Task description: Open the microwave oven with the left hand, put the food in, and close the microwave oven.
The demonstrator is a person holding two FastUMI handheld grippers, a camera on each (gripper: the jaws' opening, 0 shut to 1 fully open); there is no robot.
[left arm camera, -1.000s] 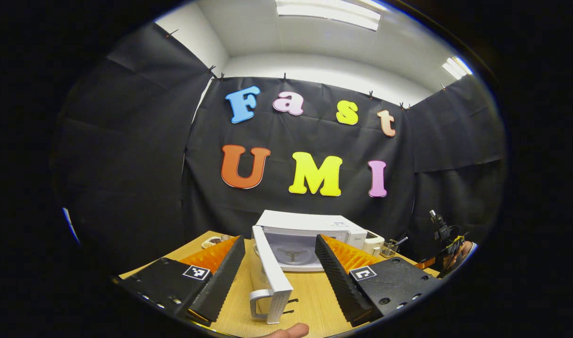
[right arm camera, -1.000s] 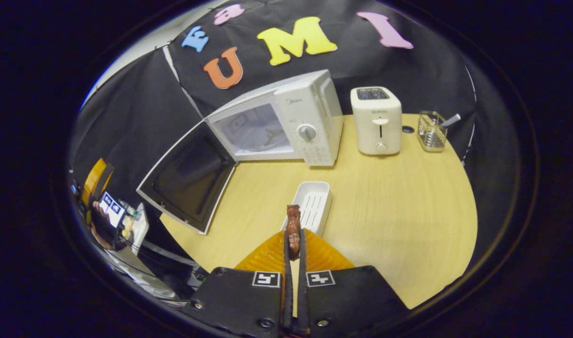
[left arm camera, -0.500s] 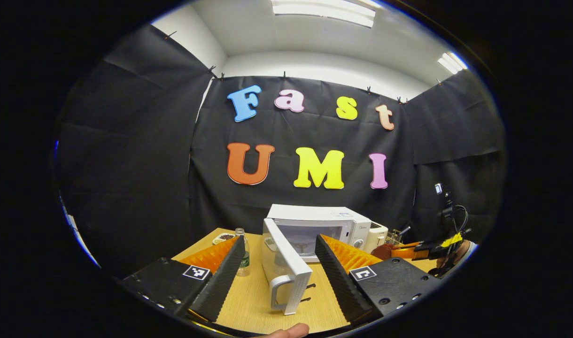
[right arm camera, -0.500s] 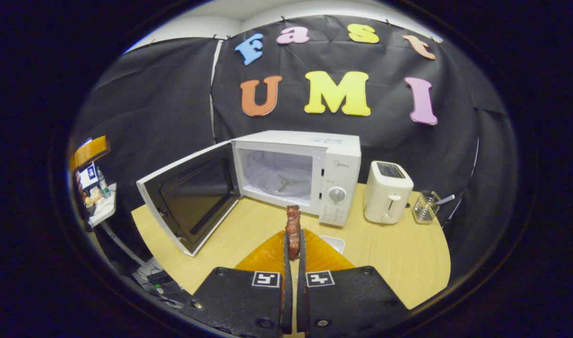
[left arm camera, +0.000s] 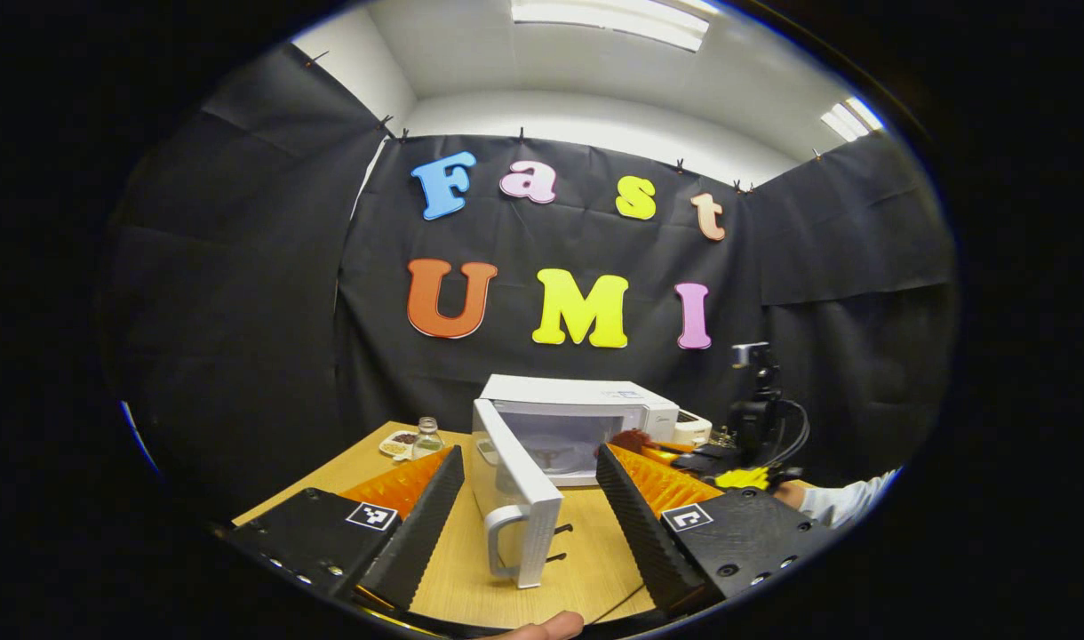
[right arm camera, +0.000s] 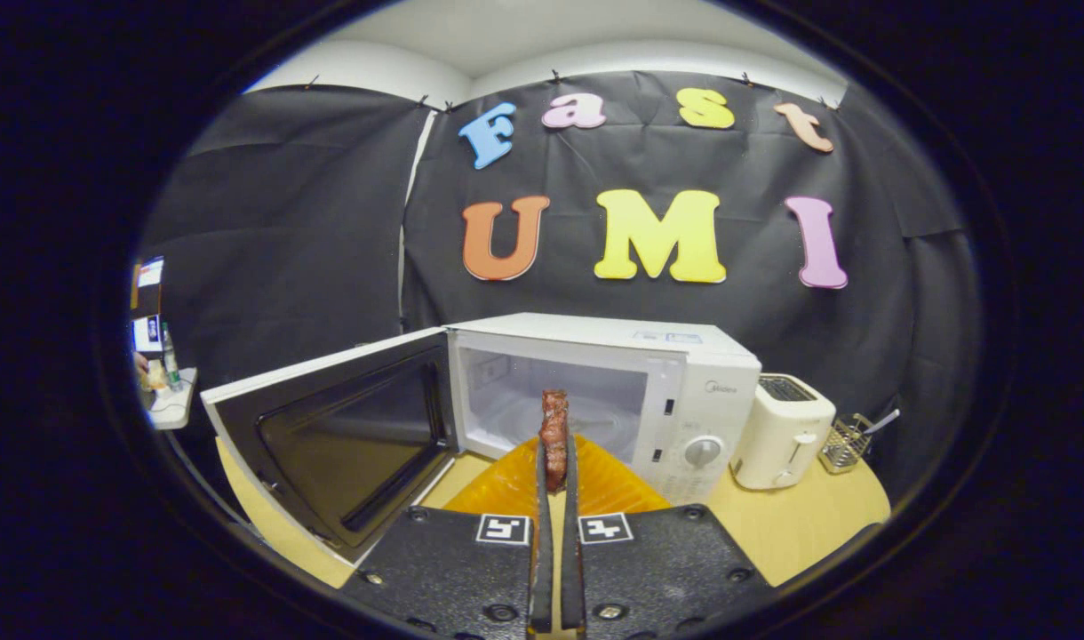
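Note:
A white microwave oven stands on the wooden table with its door swung wide open to the left. My right gripper is shut on a reddish-brown piece of food, held upright just in front of the oven's open cavity. In the left gripper view the microwave oven sits farther off, and its door with a handle points edge-on toward me. My left gripper is open, its fingers either side of the door but apart from it. The right gripper with the food shows near the oven.
A white toaster and a small wire basket stand right of the oven. A glass bottle and a small dish sit on the table's far left. A sleeve shows at right.
My right gripper has moved forward with the food, from above a white tray to just before the oven's opening. The left gripper has drawn back from the open door.

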